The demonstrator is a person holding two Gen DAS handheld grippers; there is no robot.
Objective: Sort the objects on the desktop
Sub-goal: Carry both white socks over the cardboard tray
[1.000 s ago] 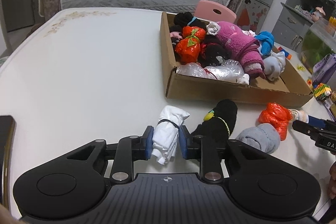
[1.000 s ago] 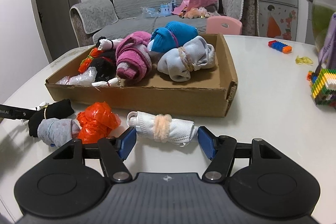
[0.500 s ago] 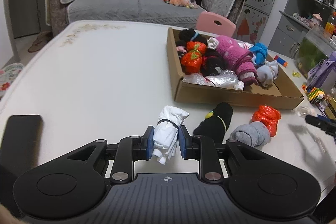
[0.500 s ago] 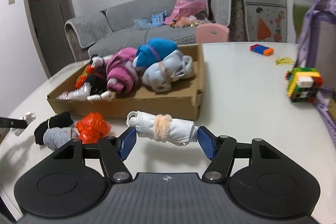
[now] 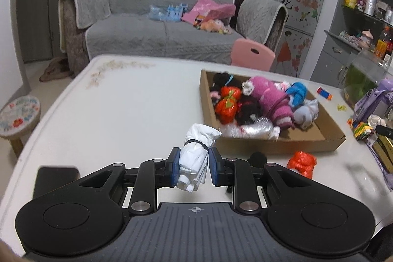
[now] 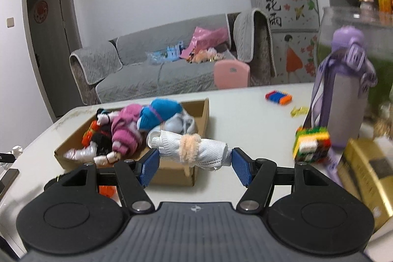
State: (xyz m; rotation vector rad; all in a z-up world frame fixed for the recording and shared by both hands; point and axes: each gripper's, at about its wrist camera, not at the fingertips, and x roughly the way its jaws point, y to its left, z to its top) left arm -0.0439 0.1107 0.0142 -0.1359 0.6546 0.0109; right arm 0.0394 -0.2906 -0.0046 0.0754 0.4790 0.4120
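White bundles are held clear of the table, one in each gripper.

A plain white roll (image 5: 195, 153) is clamped upright by the left gripper (image 5: 194, 166), near the box (image 5: 280, 148). A mesh roll (image 6: 194, 150) with a peach tie is clamped crosswise at its ends by the right gripper (image 6: 195, 165), over the box's near right corner. An orange bundle (image 5: 301, 162) lies on the table (image 5: 137, 104) in front of the box.

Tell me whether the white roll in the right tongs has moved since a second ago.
Yes. The white roll, gripped in the right tongs, has risen: it was below the box's front wall, now it overlaps the box rim.
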